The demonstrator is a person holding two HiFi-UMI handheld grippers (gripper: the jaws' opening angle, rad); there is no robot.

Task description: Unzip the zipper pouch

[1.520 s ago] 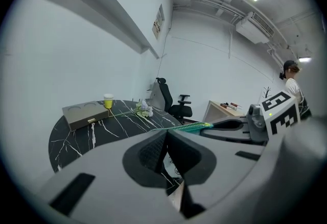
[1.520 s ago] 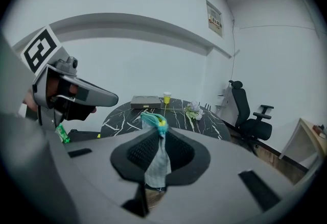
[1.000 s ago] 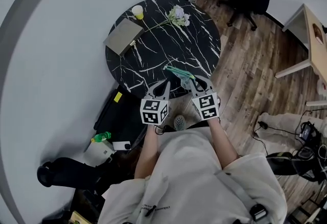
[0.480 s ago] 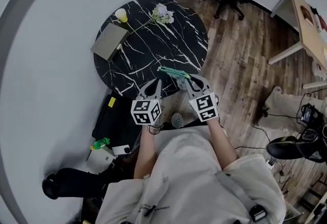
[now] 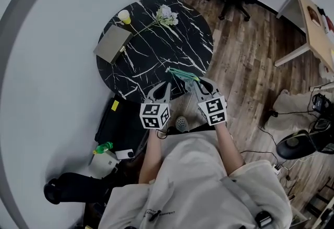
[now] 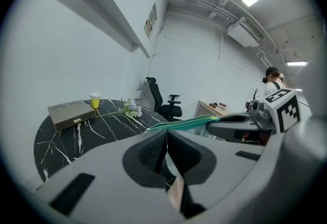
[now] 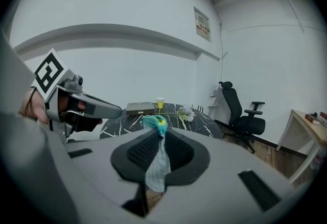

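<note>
In the head view the person's two tools sit low in the middle of the frame, at the near rim of the black marble table. The zipper pouch is up in the air between them, a green strip running from the left gripper to the right gripper. Over the last second very little has shifted: the two stay side by side, the gap between them perhaps a shade wider, and the strip looks as long and as closed as it did. I'd judge the zip has barely run, if at all, so the real opening pull is yet to come. At this size the slider and any parting of the teeth are too small to see. In the left gripper view the jaws are clenched fully together at frame centre, right at the near end of the zipper line, which stretches straight across to the right gripper at mid right. They seem to pinch the pouch there, probably by its pull tab, but the tab itself is lost behind the jaw tips. In the right gripper view the jaws clamp a fold of pale fabric, with the pouch's green edge bunched at their tips. The rest of the pouch is out of sight, and the zipper cannot be followed from here.
</note>
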